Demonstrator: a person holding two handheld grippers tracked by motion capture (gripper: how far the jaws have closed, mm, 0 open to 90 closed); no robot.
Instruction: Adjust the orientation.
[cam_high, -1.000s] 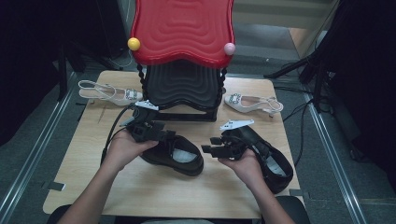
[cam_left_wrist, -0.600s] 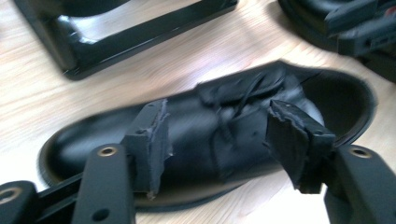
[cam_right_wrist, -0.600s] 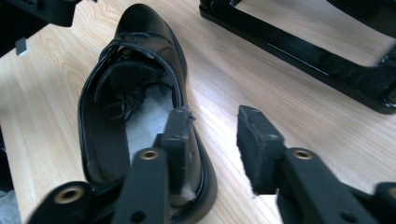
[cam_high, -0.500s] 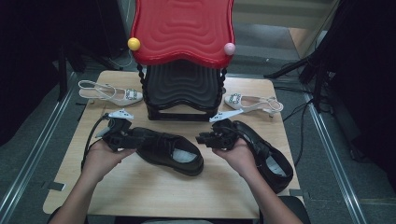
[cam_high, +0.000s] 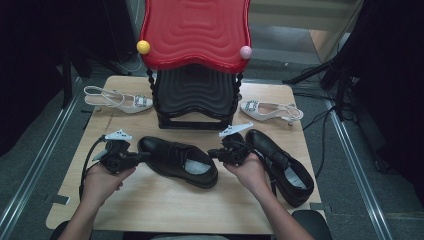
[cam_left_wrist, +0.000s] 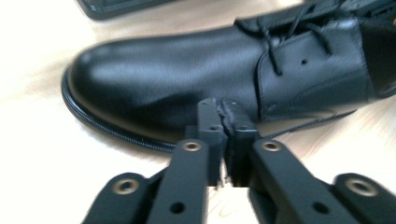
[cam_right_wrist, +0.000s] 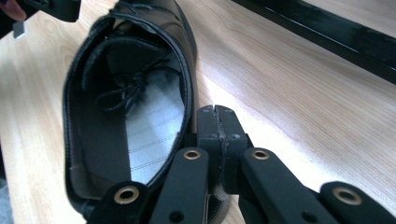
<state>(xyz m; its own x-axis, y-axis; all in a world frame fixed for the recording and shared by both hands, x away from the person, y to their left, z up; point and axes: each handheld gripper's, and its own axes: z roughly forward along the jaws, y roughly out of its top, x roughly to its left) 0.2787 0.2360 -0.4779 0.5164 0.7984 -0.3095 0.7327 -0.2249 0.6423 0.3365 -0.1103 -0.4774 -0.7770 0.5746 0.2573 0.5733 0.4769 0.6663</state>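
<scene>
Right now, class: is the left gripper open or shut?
Shut. In the left gripper view the left gripper has its jaws pressed together, nothing between them, beside the black shoe.

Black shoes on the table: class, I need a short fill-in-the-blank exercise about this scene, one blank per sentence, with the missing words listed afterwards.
1. The left gripper meets the middle black shoe at its ____ end.
2. The jaws of the right gripper are ____.
3. The rack behind the shoes has a ____ top.
4. Beside the rack lie two ____ slingback shoes.

Missing words: toe; shut; red; white
</scene>
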